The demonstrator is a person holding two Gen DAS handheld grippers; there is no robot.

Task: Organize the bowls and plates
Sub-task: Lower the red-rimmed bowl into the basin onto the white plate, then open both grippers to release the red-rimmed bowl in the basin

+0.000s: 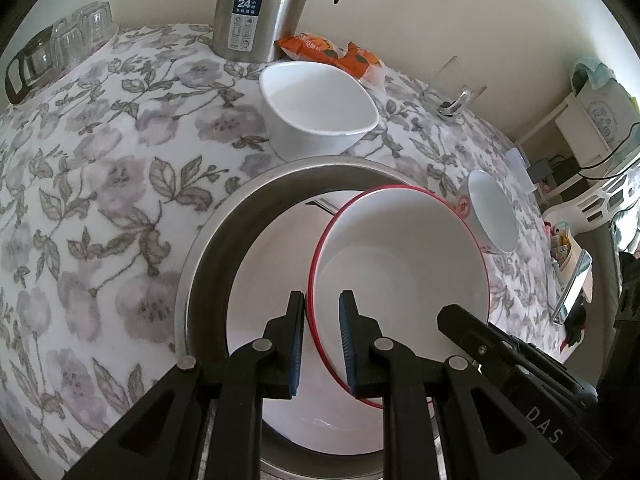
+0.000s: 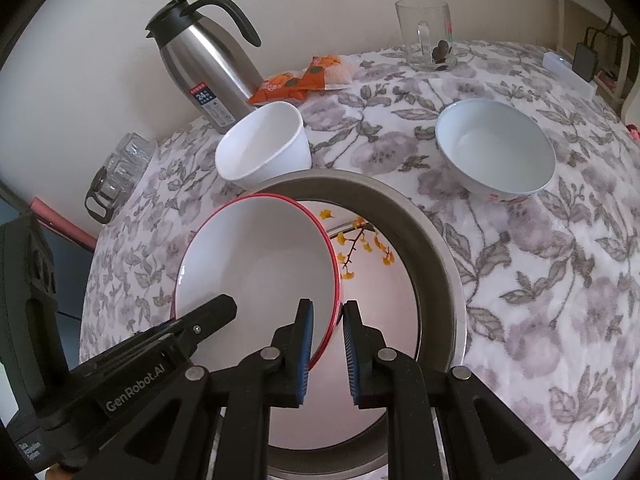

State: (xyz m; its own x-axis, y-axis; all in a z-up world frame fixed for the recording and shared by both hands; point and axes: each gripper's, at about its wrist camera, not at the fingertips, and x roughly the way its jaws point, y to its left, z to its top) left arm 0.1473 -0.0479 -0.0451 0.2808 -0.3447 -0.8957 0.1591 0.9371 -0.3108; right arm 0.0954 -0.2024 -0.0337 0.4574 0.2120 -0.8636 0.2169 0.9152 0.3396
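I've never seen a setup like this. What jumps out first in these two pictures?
Two black grippers, left and right, pinch opposite edges of a red-rimmed white bowl, tilted over a big steel basin that holds a plate with yellow leaves. Behind it on the flowered tablecloth stand a plain white bowl and a steel thermos jug; another white bowl sits farther right.

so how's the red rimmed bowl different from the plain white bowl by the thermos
The red rimmed bowl has a red line round its edge; the plain white bowl is all white. The red rimmed bowl is held tilted over the metal basin, each rim side between one gripper's fingers; the plain white bowl stands untouched on the floral tablecloth. The red rimmed one looks wider and shallower. Both are empty, with white insides.
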